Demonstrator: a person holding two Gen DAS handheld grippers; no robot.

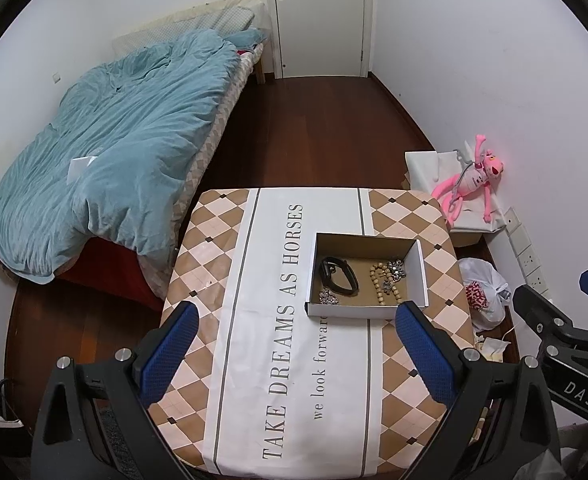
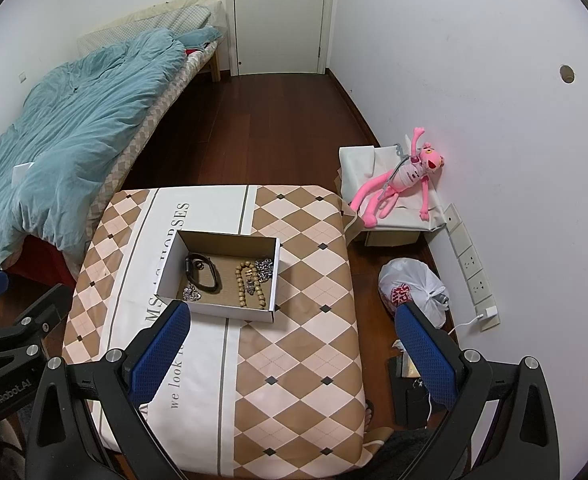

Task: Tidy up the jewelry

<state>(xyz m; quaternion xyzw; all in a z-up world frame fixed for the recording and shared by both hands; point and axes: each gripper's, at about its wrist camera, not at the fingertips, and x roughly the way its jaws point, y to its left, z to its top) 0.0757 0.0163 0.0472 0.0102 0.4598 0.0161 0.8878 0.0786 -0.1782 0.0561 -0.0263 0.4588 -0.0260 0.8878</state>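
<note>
Jewelry sits in the open box [image 1: 368, 276] on the table [image 1: 434, 240]: black band [image 1: 338, 276] left, wooden beads [image 1: 386, 284] right. Left gripper [image 1: 296, 354] hovers just before the box, jaws wide, empty, and appears nearer; right gripper [image 2: 291, 354] likewise wide, offset rightward.

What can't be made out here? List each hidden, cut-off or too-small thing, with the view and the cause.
1. Small silver jewelry cluster, left wrist view: too small to tell what piece it is.
2. Grey printed tablecloth lettering, right wrist view: partly covered by the open white cardboard box.
3. Dark flat items on the floor, right wrist view: partly hidden behind the right gripper.
4. Wooden bead bracelet, left wrist view: its near end is behind the box wall.
</note>
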